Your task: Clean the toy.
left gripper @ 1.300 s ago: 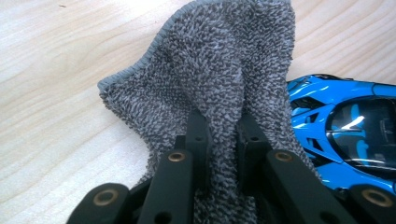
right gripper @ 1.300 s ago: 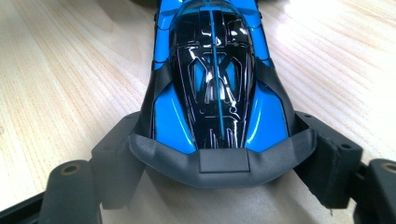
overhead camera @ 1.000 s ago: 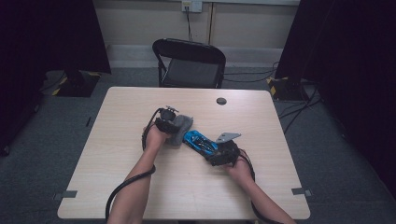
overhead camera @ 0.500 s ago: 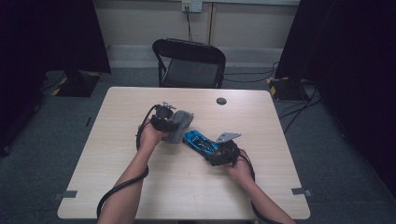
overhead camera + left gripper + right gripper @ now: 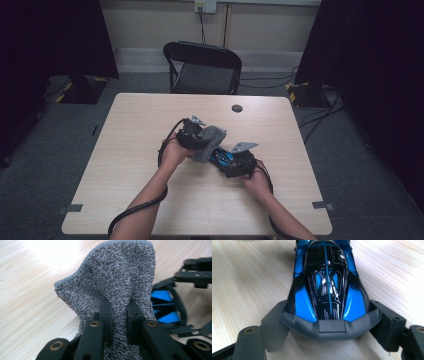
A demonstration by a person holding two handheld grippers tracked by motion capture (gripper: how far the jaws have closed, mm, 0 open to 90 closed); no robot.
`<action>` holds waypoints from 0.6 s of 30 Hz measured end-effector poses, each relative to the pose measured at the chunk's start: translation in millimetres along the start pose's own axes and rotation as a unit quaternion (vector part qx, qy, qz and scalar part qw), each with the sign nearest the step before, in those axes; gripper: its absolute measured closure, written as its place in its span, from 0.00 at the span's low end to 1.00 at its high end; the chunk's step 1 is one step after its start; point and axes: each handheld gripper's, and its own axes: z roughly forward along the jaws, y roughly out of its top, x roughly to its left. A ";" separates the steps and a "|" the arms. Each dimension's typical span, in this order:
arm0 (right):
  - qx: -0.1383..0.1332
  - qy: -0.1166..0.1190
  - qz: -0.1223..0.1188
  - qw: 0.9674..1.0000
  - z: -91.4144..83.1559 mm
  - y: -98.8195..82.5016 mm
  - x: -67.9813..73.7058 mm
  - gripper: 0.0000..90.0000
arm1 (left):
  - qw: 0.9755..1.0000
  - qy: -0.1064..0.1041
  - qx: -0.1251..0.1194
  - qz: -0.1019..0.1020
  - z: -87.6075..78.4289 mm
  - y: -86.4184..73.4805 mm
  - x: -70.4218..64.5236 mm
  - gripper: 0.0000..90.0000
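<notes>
Cloth lifted beside held car

Left tool (image 5: 117,315) clamped on grey cloth (image 5: 112,282), now raised off the bench (image 5: 125,150); right tool (image 5: 329,327) unmoved, gripping the blue toy car (image 5: 325,282) by its sides.

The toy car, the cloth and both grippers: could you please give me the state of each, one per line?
Toy car: upright on the table, clamped at one end.
Grey cloth: bunched, pinched, lifted beside the car.
Left gripper: shut on the cloth.
Right gripper: jaws wide, shut on the car's sides.
Folding chair: unfolded, behind the table.
</notes>
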 end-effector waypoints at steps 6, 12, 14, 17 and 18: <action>0.000 0.000 0.001 1.000 0.0 0.0 0.1 0.27 | 0.999 -0.017 0.011 0.029 12.3 3.9 -22.9 0.87; 0.000 -0.001 0.000 1.000 0.0 0.0 0.0 0.27 | 0.998 -0.035 0.020 0.043 22.8 6.9 -38.5 0.87; 0.000 -0.001 0.000 1.000 0.0 0.0 0.0 0.27 | 0.998 -0.041 0.022 0.044 24.9 7.1 -42.1 0.87; 0.000 0.000 0.000 1.000 0.0 0.0 0.0 0.27 | 0.997 -0.052 0.026 0.047 28.8 6.5 -47.3 0.87; 0.000 0.000 0.000 1.000 0.0 0.0 0.0 0.27 | 0.997 -0.048 0.030 0.054 30.4 6.1 -48.6 0.87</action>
